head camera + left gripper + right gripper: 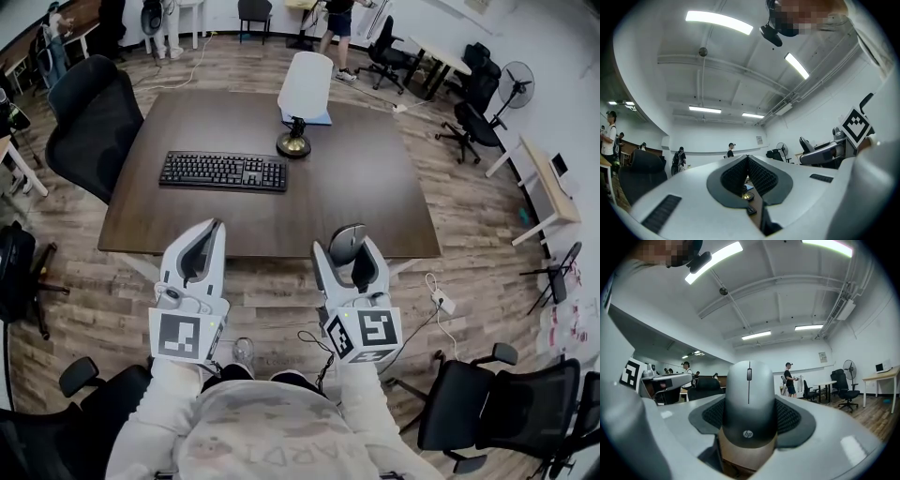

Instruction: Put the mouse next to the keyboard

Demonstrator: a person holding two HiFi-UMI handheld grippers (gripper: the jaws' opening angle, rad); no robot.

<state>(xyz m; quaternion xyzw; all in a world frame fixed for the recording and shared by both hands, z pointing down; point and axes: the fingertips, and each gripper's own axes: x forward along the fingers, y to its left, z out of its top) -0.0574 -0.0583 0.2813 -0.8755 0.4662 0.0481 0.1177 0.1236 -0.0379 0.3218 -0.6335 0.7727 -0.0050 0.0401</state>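
The right gripper is clenched on the mouse. Its two dark ribbed pads press against the mouse's left and right sides. The mouse is grey with a darker lower end. Its scroll wheel points away from the camera, and a small logo shows on the end nearer the camera. In the head view the gripper holds the mouse over the near edge of the table, toward the near right corner, and the jaws point to the far side.

The left gripper is just left of it, also at the table's near edge and apart from the right one. Its jaws are closed together, the pads meet at the tips, and nothing is between them.

The keyboard is black. It lies flat on the dark brown table, left of centre and farther from the person than both grippers. The mouse is well apart from it, to its near right.

A lamp with a white shade and a round brass base stands on the table to the far right of the keyboard. A black office chair stands by the table's far left side.
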